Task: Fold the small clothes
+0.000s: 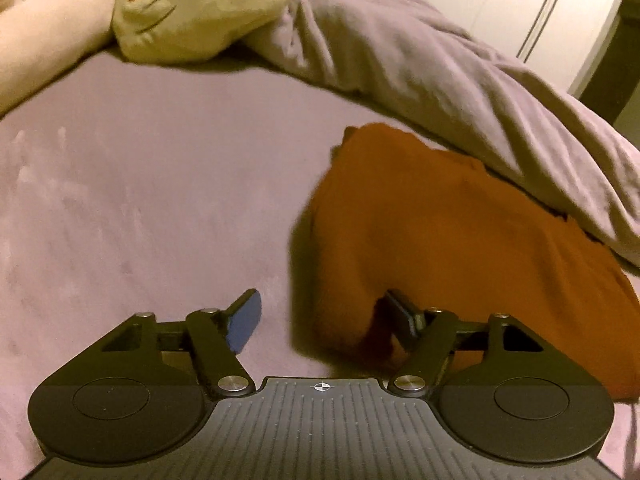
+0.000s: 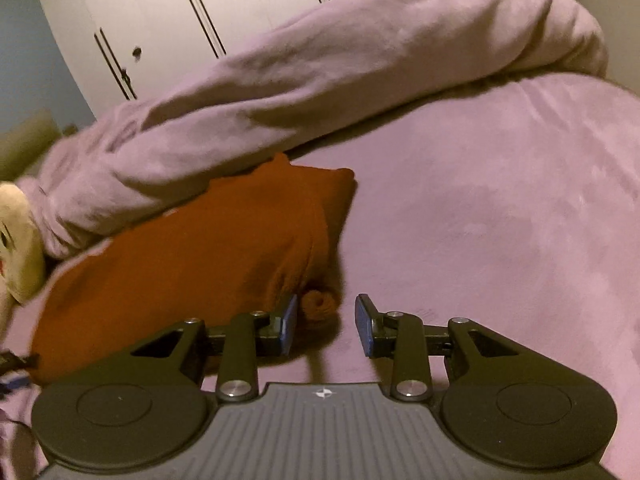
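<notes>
A small rust-orange garment [image 1: 452, 232] lies bunched on the lilac bed sheet [image 1: 140, 200], its far side tucked under the duvet. My left gripper [image 1: 324, 312] is open; the garment's near left corner sits between its fingers, touching the right finger. In the right wrist view the same garment [image 2: 192, 248] lies to the left. My right gripper [image 2: 326, 322] is open at the garment's near right corner, where a small rolled end [image 2: 320, 306] lies between the fingers. Nothing is clamped.
A rumpled lilac duvet [image 1: 440, 80] [image 2: 320, 72] runs along the far side and overlaps the garment. A cream plush cat toy [image 1: 200, 4] lies at the far left. White wardrobe doors [image 2: 200, 12] stand behind the bed. Bare sheet [image 2: 500, 200] lies right of the garment.
</notes>
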`<act>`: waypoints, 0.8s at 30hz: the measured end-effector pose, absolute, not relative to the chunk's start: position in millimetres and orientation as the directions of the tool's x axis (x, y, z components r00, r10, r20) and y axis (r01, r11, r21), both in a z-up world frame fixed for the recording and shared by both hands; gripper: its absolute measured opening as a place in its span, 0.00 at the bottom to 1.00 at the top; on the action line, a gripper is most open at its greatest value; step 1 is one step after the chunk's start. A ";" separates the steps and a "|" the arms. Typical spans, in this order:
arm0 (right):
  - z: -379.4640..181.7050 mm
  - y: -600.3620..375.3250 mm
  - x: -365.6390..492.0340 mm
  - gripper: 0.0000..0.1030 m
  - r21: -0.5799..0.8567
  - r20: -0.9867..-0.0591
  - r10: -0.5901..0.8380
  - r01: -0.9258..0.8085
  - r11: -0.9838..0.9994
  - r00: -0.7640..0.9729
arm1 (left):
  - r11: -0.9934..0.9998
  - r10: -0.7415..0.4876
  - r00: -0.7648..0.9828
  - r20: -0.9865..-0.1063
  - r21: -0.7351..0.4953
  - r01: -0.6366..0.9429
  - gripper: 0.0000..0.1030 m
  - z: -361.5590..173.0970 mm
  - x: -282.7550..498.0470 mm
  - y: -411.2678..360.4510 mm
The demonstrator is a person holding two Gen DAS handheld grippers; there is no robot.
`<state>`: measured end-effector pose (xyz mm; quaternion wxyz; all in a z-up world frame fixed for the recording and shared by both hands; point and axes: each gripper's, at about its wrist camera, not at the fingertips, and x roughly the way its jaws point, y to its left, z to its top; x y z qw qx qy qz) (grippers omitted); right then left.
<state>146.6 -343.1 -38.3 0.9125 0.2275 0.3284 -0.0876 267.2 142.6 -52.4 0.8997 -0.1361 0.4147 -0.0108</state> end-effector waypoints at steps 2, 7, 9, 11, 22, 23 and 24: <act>-38.0 -339.3 143.7 0.31 0.358 -0.641 0.005 0.294 0.886 0.768 | 0.962 -0.142 0.651 -0.745 -0.259 -0.087 0.62 -52.5 266.9 142.4; -33.7 -332.2 144.7 0.31 0.361 -0.633 0.008 0.285 0.888 0.774 | 0.954 -0.188 0.644 -0.742 -0.294 -0.059 0.37 -51.1 269.7 138.5; -36.2 -331.0 149.1 0.31 0.358 -0.642 0.003 0.296 0.885 0.767 | 0.958 -0.182 0.643 -0.744 -0.281 -0.053 0.33 -51.5 271.0 135.5; -41.3 -330.3 151.5 0.31 0.365 -0.654 0.011 0.303 0.880 0.756 | 0.963 -0.177 0.644 -0.744 -0.266 -0.043 0.30 -51.5 272.4 133.0; -51.9 -323.6 166.2 0.14 0.320 -0.668 0.012 0.273 0.907 0.744 | 0.969 -0.146 0.666 -0.732 -0.242 -0.055 0.16 -41.9 271.7 130.1; -48.9 -320.5 164.4 0.13 0.298 -0.657 -0.002 0.262 0.918 0.754 | 0.967 -0.144 0.673 -0.725 -0.248 -0.060 0.16 -39.4 270.1 130.9; -44.8 -316.4 162.2 0.12 0.263 -0.642 -0.031 0.259 0.930 0.766 | 0.966 -0.145 0.677 -0.721 -0.250 -0.060 0.15 -37.7 269.1 131.0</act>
